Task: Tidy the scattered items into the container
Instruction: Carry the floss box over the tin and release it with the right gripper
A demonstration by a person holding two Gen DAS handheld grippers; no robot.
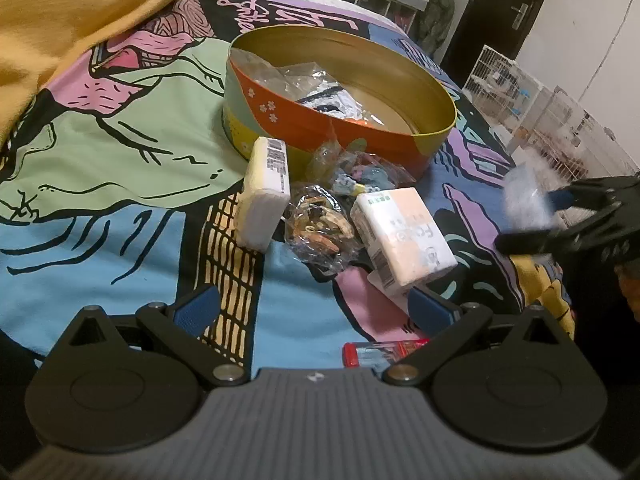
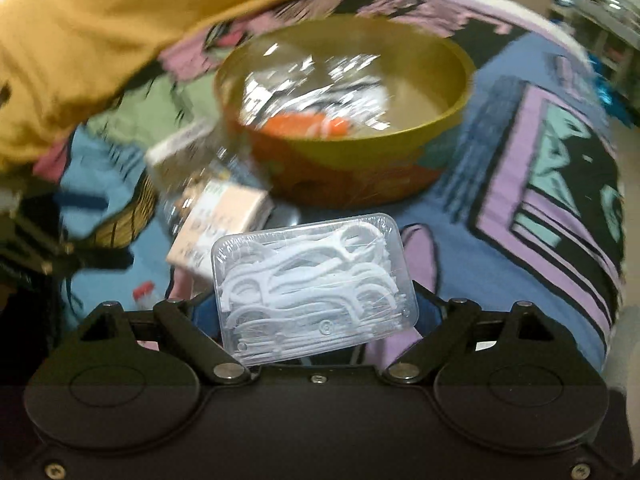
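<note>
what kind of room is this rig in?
Likely a bedroom at home: the items lie on a cartoon-print bedspread beside a yellow blanket, with a door and wire pet cages behind.

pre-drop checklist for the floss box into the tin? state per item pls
1. Right gripper jaws shut on floss pick box: ok.
2. Box over the round tin: not ok, short of its rim.
3. Tin open, bare floor on its right side: ok.
4. Left gripper jaws open, empty, clear of the tin: ok.
5. Grip firmness: cannot tell, pads hidden behind box.
6. Pink tissue pack, white tissue pack outside the tin: not ok.
</note>
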